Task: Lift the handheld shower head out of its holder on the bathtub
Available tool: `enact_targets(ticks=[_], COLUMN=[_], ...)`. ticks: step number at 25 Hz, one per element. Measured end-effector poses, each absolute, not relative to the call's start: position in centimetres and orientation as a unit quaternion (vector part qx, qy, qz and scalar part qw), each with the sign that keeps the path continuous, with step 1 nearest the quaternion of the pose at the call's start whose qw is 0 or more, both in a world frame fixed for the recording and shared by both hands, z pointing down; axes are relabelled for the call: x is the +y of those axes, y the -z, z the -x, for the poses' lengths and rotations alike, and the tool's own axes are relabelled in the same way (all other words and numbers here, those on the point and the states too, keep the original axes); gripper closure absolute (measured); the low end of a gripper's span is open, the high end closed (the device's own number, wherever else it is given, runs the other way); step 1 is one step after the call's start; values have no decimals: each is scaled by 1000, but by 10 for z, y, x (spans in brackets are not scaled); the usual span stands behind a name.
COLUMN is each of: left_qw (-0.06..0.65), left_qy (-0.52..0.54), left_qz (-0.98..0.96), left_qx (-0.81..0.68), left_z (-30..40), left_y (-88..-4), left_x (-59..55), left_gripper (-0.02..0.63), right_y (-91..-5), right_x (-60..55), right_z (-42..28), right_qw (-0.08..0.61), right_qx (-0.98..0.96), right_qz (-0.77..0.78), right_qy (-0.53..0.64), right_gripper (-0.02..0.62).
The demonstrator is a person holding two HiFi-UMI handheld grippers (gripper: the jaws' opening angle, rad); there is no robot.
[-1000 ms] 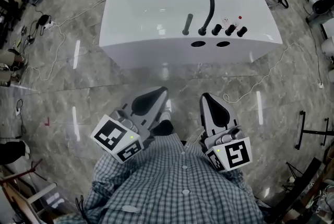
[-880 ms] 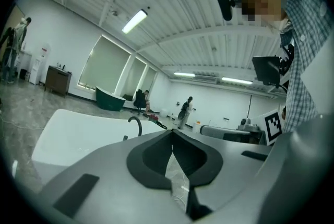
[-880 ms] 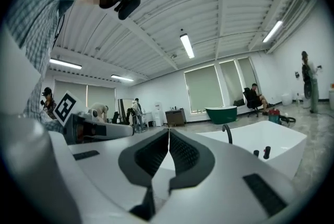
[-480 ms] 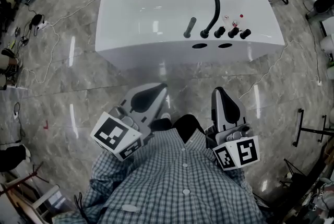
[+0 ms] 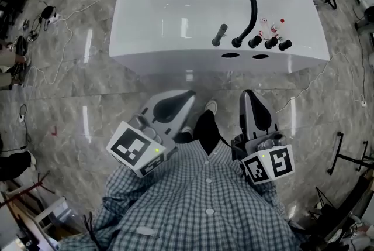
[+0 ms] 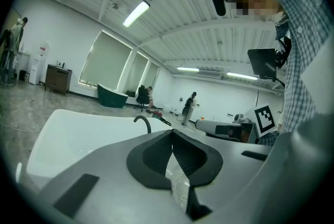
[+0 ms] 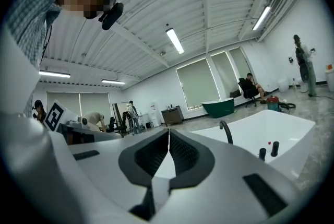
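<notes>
Sitting in its holder on the near rim of the white bathtub, the dark handheld shower head stands just left of the curved black spout and a row of black knobs. Both grippers hang well short of the tub, above the marble floor, in front of the person's checked shirt. The left gripper has its jaws pressed together with nothing between them. The right gripper is likewise clenched and empty.
</notes>
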State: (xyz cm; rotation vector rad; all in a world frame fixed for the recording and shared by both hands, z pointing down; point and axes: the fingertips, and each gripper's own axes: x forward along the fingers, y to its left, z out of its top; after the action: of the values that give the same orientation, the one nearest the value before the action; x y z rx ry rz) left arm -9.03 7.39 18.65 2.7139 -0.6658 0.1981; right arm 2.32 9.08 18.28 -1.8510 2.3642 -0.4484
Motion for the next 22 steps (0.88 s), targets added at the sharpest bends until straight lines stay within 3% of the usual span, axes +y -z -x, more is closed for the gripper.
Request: enact_targets(ticks=[6, 14, 22], left_qw=[144, 151, 155], left_qy=[-79, -72, -72], left_qz=[-955, -950, -935], left_qx=[-246, -265, -310], left_z=[53, 12, -1], left_y=[-178, -175, -184], left_x=[34, -9, -53], left_gripper=[597, 597, 597], right_y=[-171, -171, -191], right_x=[42, -9, -51], right_z=[-49, -67, -82], right_qw=[47, -21, -25], right_qx=[805, 837, 851], right_qz=[578, 541, 513], right_qy=[127, 76, 109], right_gripper=[578, 577, 577])
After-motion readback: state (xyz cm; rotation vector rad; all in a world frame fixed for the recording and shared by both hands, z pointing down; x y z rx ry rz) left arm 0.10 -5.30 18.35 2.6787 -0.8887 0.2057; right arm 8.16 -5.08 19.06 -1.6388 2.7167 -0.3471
